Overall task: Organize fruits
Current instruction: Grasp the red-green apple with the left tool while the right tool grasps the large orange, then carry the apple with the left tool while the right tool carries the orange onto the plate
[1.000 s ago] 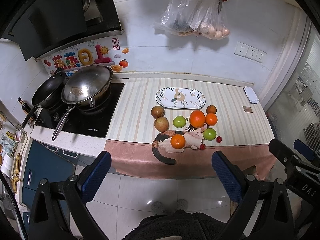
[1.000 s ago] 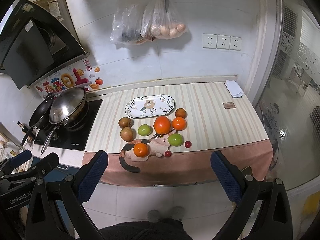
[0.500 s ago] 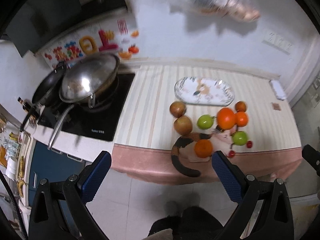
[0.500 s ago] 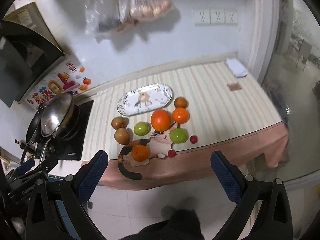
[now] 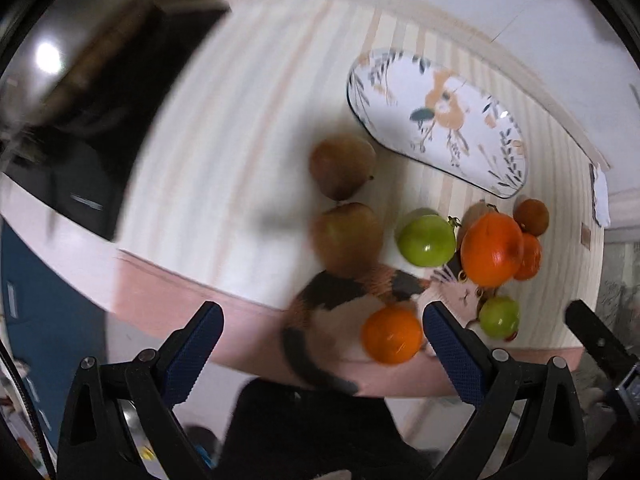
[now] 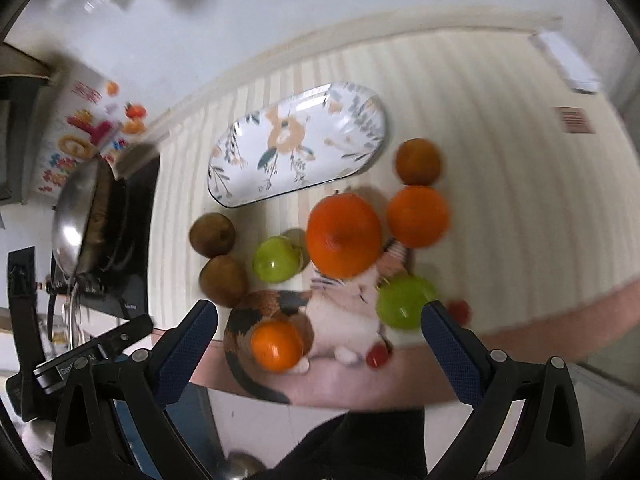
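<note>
the left gripper (image 5: 322, 350) hangs over the near edge of the counter with its blue-padded jaws spread wide and nothing between them; the right gripper (image 6: 320, 342) is likewise spread wide and empty, above the same edge; both views are blurred, the left one heavily.

in the right wrist view the fruits sit in a loose cluster on the striped counter (image 6: 500, 120); taking the big orange (image 6: 344, 236) as the clock centre, the floral oval plate (image 6: 360, 152) lies at 11 o'clock, bare of fruit; a mid-size orange (image 6: 418, 216) is just beside it at 3 o'clock, and a darker brownish-orange fruit (image 6: 418, 161) sits at 1 o'clock, touching or nearly touching the mid-size one; a green apple (image 6: 277, 260) is at 8 o'clock; two brown pears (image 6: 212, 235) (image 6: 223, 280) lie farther out at 9 o'clock, close together; a second green apple (image 6: 402, 301) is at 5 o'clock; a small orange (image 6: 277, 346) rests on the calico cat-shaped mat (image 6: 340, 316) at 7 o'clock; two small red fruits (image 6: 377, 356) (image 6: 458, 311) lie near the front edge at 5 o'clock.

the wok (image 6: 76, 220) stands on the black cooktop (image 6: 132, 288) at far 9 o'clock; the pink counter edge (image 6: 540, 316) runs beneath the jaws.
</note>
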A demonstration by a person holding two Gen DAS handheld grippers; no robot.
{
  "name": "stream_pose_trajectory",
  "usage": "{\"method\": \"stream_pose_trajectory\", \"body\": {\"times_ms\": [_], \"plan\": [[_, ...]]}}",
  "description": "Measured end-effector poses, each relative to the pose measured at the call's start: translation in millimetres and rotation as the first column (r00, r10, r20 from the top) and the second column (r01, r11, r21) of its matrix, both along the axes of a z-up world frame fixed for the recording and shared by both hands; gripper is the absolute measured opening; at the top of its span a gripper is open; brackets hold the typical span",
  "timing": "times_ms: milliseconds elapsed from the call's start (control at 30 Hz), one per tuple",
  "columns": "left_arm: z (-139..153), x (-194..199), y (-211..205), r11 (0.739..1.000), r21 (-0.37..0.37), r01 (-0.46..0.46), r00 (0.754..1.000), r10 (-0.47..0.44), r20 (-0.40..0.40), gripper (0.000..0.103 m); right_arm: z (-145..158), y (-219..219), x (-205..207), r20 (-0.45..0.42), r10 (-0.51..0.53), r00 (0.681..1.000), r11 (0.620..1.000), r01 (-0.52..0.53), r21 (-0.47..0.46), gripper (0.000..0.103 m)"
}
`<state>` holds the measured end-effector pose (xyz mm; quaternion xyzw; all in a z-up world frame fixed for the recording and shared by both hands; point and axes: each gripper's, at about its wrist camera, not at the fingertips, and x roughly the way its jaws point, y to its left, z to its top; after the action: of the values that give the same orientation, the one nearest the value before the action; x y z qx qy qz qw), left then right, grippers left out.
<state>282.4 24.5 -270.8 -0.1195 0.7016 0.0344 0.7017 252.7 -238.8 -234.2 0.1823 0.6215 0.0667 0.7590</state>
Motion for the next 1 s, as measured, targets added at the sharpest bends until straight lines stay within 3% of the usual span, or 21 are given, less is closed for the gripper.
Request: {"method": "stream_pose_trajectory", "body": {"times_ms": [200, 267, 333, 400, 567, 733, 833, 1000], "plan": [[-58.6, 29.6, -9.4, 0.997, -0.055, -0.055, 0.991, 0.047, -0.129, 0.1, -67.1, 19.3, 67.4, -0.13, 0.101, 0.986, 0.995, -0.101, 0.004, 0.1], [-73.8, 34.2, -8.1, 0.995, -0.051, -0.08, 0.985, 0.071, -0.155, 0.093, -80.6, 22.2, 72.6, -0.166, 0.122, 0.979, 0.993, -0.121, 0.016, 0.099], [-81.7, 35.3, -7.0, 0.994, -0.039, -0.098, 0.982, 0.09, -0.166, 0.072, -94.4, 26.8, 79.7, -0.205, 0.147, 0.968, 0.989, -0.145, 0.021, 0.099], [-85.2, 35.8, -6.4, 0.992, -0.053, -0.113, 0.982, 0.103, -0.159, 0.065, -106.8, 31.0, 83.6, -0.237, 0.165, 0.957, 0.986, -0.167, 0.011, 0.099], [-77.6, 37.1, -12.5, 0.997, -0.007, -0.075, 0.99, 0.074, -0.116, 0.065, -113.0, 33.7, 87.6, -0.257, 0.184, 0.949, 0.977, -0.204, -0.056, 0.091], [-87.5, 36.3, -12.5, 1.0, 0.01, -0.022, 0.99, 0.023, -0.141, 0.065, -121.9, 34.6, 92.6, -0.281, 0.175, 0.944, 0.974, -0.208, -0.094, 0.08], [-92.8, 33.7, -10.6, 0.999, -0.014, -0.033, 0.988, 0.031, -0.149, 0.064, -129.6, 34.8, 94.0, -0.313, 0.167, 0.935, 0.978, -0.196, -0.064, 0.082], [-87.2, 31.1, -13.8, 1.0, 0.008, 0.026, 0.992, -0.024, -0.124, 0.064, -129.8, 41.7, 91.9, -0.322, 0.185, 0.928, 0.971, -0.224, -0.088, 0.082]]}}
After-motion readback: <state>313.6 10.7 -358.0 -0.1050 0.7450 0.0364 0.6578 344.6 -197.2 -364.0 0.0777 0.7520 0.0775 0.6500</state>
